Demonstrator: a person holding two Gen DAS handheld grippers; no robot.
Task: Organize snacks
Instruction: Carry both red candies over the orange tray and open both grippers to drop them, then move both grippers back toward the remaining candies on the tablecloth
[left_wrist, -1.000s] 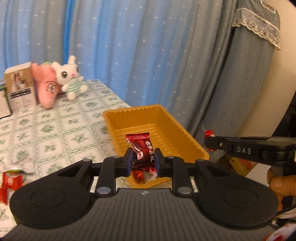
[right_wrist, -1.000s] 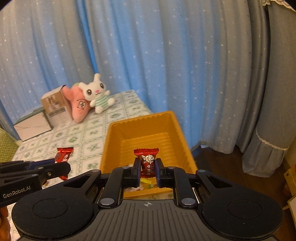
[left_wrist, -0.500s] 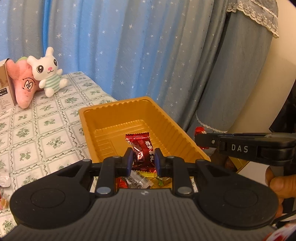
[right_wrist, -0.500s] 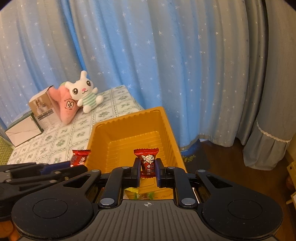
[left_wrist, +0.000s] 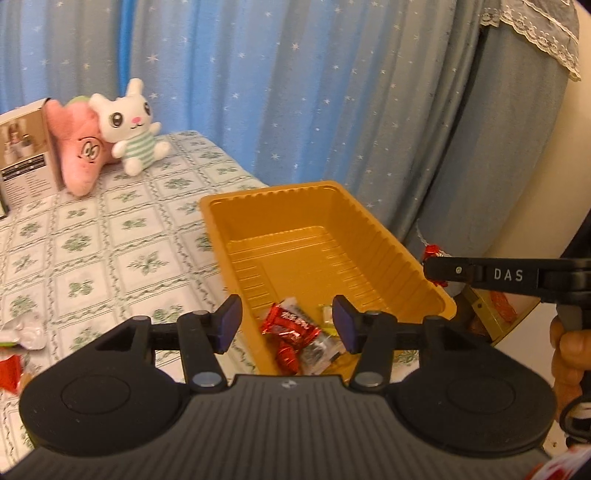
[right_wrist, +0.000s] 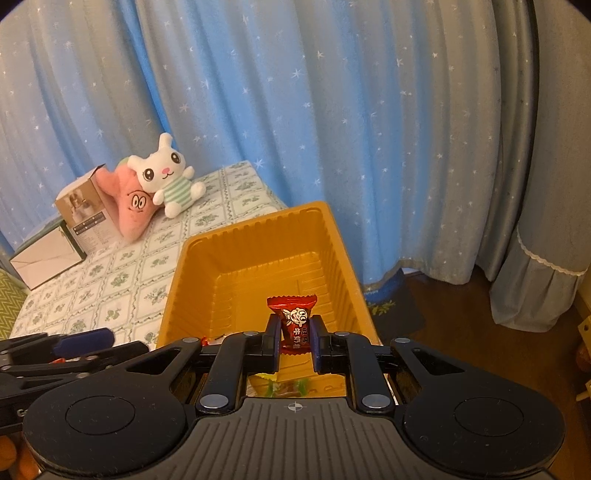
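Observation:
An orange plastic tray (left_wrist: 332, 206) stands at the table's right edge; it also shows in the right wrist view (right_wrist: 258, 236). My left gripper (left_wrist: 287, 325) is open over the tray's near end. A dark red candy (left_wrist: 291, 325) lies below it among several wrapped sweets. My right gripper (right_wrist: 294, 341) is shut on a red wrapped candy (right_wrist: 293, 325) held upright over the tray's near end. From the left wrist view the right gripper (left_wrist: 436, 269) shows at the tray's right side with a red wrapper at its tip.
A white rabbit plush (left_wrist: 129, 125), a pink plush (left_wrist: 81, 155) and a box (left_wrist: 22, 155) stand at the table's back. Loose wrappers (left_wrist: 18, 347) lie at the left. Blue starred curtains (right_wrist: 295, 110) hang behind. The floor (right_wrist: 461, 306) drops off right of the tray.
My left gripper has opened and the dark red candy has dropped into the tray. My right gripper has kept its candy and moved closer over the tray.

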